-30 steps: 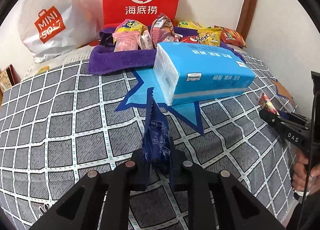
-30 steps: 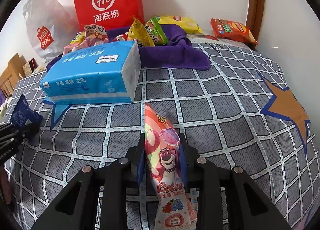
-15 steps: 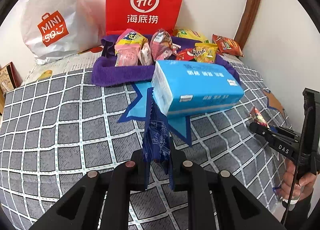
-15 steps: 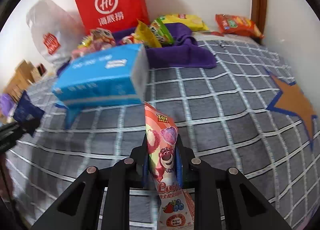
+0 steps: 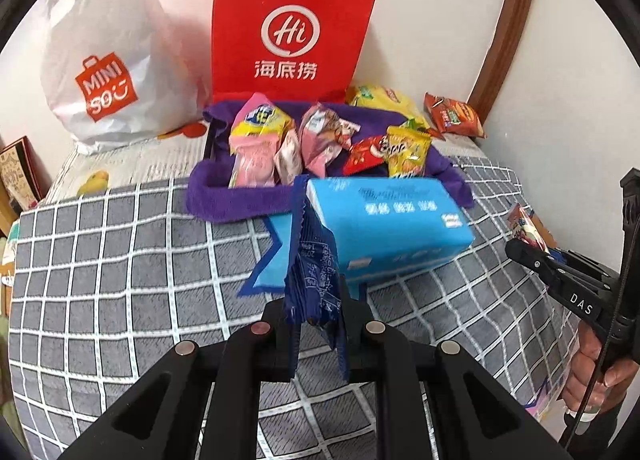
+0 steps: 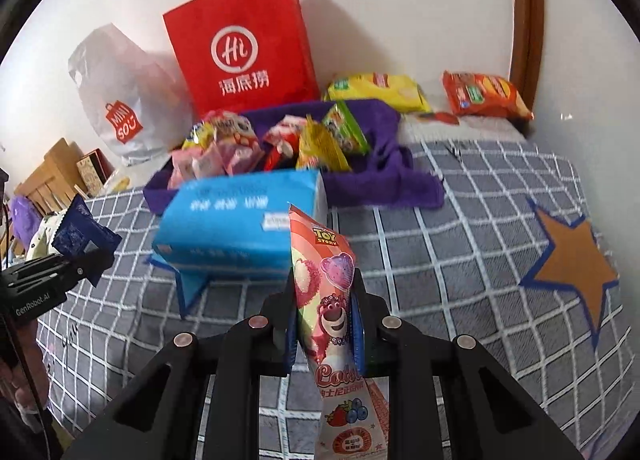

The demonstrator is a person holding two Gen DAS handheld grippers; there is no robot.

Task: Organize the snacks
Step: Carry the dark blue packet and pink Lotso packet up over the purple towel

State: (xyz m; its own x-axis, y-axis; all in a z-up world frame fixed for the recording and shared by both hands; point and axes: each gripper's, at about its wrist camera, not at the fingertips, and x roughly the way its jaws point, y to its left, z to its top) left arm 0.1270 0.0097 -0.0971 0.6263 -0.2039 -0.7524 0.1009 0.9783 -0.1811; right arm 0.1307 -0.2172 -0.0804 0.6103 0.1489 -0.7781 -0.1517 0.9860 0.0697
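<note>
My left gripper point(image 5: 316, 316) is shut on a dark blue snack packet point(image 5: 310, 260) and holds it above the checked bedspread; the packet also shows in the right wrist view point(image 6: 78, 238). My right gripper point(image 6: 324, 320) is shut on a pink Lotso snack packet point(image 6: 328, 300), seen small in the left wrist view point(image 5: 526, 226). Behind a blue tissue pack point(image 5: 384, 224) point(image 6: 240, 224) lies a purple towel-lined tray point(image 5: 236, 200) point(image 6: 380, 180) holding several snack packets point(image 5: 260, 140) point(image 6: 320, 144).
A red paper bag point(image 5: 294, 28) point(image 6: 244, 44) and a white Minisou bag point(image 5: 108, 72) point(image 6: 124, 100) stand against the wall. A yellow point(image 6: 380, 90) and an orange chip bag point(image 6: 484, 94) lie at the back right. A wooden post point(image 6: 528, 12) stands in the corner.
Both grippers have risen and tilted up with their packets; the tray and bags now sit lower and further in view. Both stay shut.
</note>
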